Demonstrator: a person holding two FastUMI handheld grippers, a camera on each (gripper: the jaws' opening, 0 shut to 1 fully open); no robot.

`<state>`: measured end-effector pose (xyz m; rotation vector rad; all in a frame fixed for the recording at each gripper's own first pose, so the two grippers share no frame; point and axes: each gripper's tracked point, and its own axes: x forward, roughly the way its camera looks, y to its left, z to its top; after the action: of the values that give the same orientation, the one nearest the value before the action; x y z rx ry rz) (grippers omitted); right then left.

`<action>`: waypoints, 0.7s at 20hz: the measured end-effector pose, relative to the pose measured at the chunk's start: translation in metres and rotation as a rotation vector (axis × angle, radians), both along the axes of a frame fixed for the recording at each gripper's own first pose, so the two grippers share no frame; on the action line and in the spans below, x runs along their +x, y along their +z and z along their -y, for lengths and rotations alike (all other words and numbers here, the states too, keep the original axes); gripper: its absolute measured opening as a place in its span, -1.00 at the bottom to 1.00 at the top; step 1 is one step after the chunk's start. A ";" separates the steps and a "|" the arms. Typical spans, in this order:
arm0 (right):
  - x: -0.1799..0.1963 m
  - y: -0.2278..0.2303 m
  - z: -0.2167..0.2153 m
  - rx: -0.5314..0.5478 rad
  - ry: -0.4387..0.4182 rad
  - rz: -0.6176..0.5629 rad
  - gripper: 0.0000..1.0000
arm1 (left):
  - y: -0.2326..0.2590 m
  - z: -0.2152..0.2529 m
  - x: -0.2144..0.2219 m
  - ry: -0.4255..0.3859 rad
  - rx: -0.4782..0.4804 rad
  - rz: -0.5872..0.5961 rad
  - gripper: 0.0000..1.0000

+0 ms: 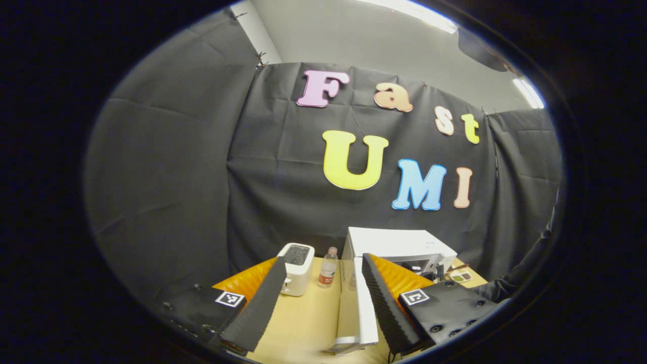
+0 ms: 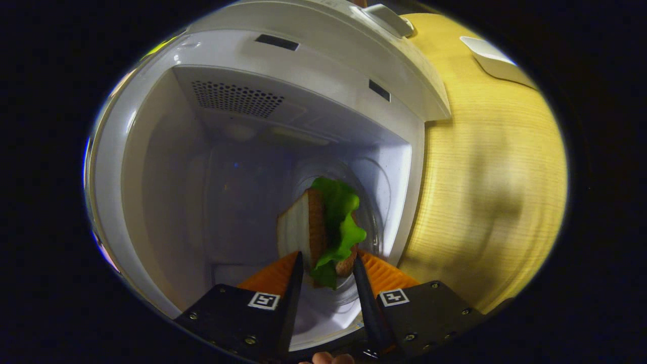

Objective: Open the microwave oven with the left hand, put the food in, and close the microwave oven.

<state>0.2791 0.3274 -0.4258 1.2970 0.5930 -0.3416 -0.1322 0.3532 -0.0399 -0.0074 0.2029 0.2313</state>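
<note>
While the right gripper (image 2: 327, 273) reaches into the open microwave (image 2: 283, 126), its fingers (image 2: 292, 298) pinch a sandwich (image 2: 323, 227) between them — white bread toward one finger, a brown layer in the middle and a ruffled green lettuce leaf toward the other. The sandwich stands on edge, projecting forward from the fingertips, with the pale cavity walls around it and the round glass turntable (image 2: 376, 202) behind it. Whether it rests on the turntable or hangs clear cannot be told. A perforated vent patch shows on one cavity wall, and a fingertip of the person's hand (image 2: 326, 358) peeks in at the bottom edge. Beside the microwave lies the wooden bench (image 2: 485, 177).

From the left gripper view, the left gripper (image 1: 323, 283) has its fingers (image 1: 260, 303) spread wide, holding nothing. Between them, farther along the bench (image 1: 303, 323), stands the white microwave (image 1: 399, 242) with its door (image 1: 363, 303) swung open, the door's edge running just beside the right-hand finger; whether they touch cannot be told. A white toaster (image 1: 297, 268) and a small bottle (image 1: 328, 267) stand near each other beside the microwave — both in front of the black cloth wall (image 1: 202, 177). A small dish (image 1: 461, 276) sits on the bench beyond the microwave.
</note>
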 end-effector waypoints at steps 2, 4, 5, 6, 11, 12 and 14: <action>-0.007 0.006 0.007 -0.047 0.029 -0.002 0.44 | 0.000 0.006 0.002 -0.017 -0.006 0.002 0.92; -0.018 0.012 0.013 -0.101 0.066 0.004 0.60 | 0.001 0.014 0.005 -0.038 -0.013 0.008 0.89; -0.027 0.016 0.017 -0.126 0.085 0.000 0.60 | 0.001 0.019 0.005 -0.047 -0.013 0.012 0.89; -0.038 0.021 0.024 -0.175 0.103 -0.001 0.60 | 0.004 0.023 0.006 -0.064 -0.013 0.023 0.93; -0.088 0.061 0.047 -0.544 0.321 0.054 0.59 | -0.001 0.046 0.023 -0.119 0.004 0.028 0.97; -0.096 0.075 0.057 -0.626 0.340 0.080 0.59 | 0.000 0.051 0.028 -0.129 0.024 0.026 0.92; -0.105 0.116 0.076 -0.776 0.360 0.171 0.59 | 0.001 0.065 0.036 -0.159 0.066 0.025 0.89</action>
<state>0.1745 0.2514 -0.3099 0.4543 0.4654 -0.1319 -0.0964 0.2886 -0.0384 0.0708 0.1702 0.0791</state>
